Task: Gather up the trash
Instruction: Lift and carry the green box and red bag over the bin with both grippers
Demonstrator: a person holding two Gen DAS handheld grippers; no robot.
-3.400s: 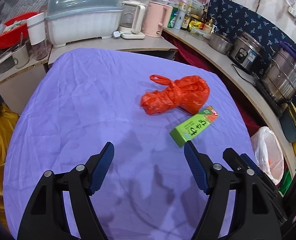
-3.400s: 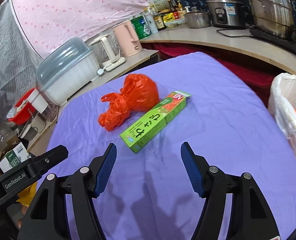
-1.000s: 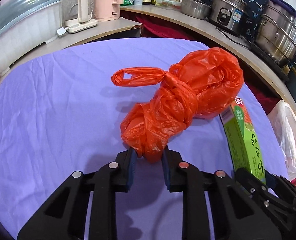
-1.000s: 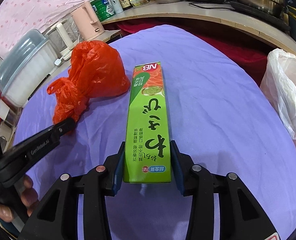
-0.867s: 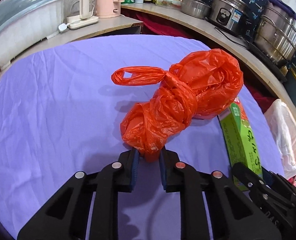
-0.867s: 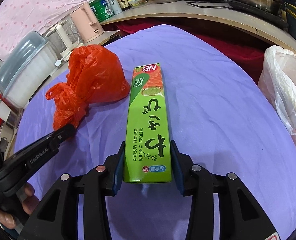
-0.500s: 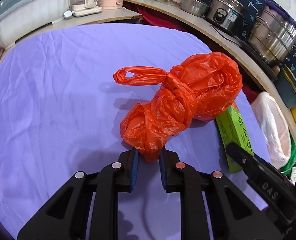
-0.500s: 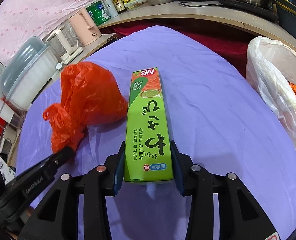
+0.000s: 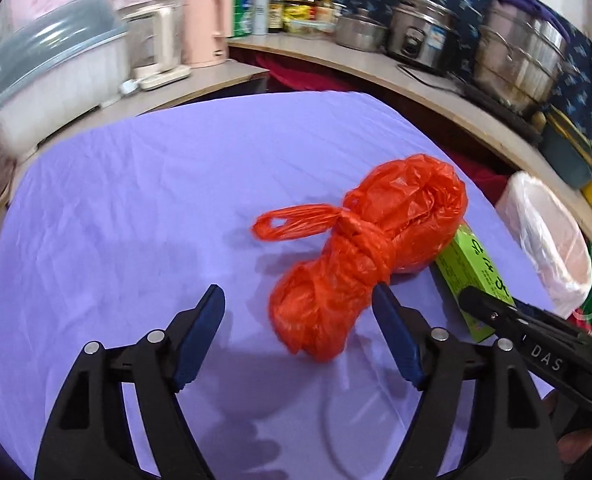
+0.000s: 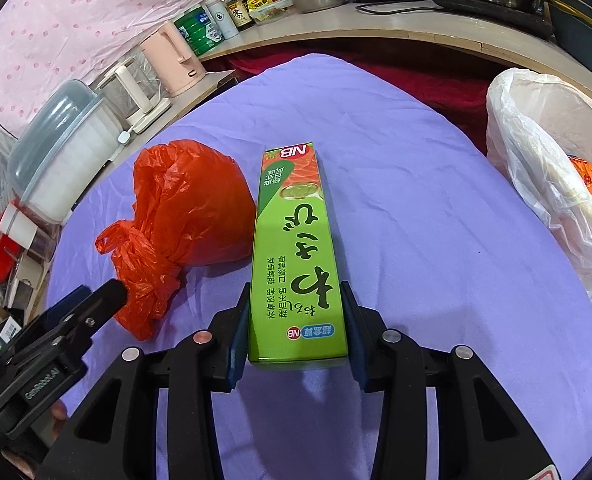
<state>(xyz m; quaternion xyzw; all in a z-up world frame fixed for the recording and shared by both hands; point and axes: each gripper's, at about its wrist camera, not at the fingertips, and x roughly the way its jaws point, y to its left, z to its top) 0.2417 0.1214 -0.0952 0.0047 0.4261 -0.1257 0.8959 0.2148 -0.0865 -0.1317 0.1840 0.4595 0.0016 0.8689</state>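
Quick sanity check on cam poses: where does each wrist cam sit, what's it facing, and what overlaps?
Left wrist: on the left gripper, facing across the purple table at the red bag; open fingers show.
Right wrist: on the right gripper, facing the white-lined bin; fingers clamp the green box.
Shared: bag, box, table, bin, each other's gripper.

Both fisheye views are evenly and brightly lit from overhead, with soft dark shadows of the grippers falling on the wrinkled purple tablecloth [image 9: 135, 208] near the bottom edge. The left wrist view is motion-blurred, most strongly on the grey-lidded white plastic container [image 9: 51, 76] at its left rim. The right wrist view is sharp, and straight counter edges bow toward the black corners in both.
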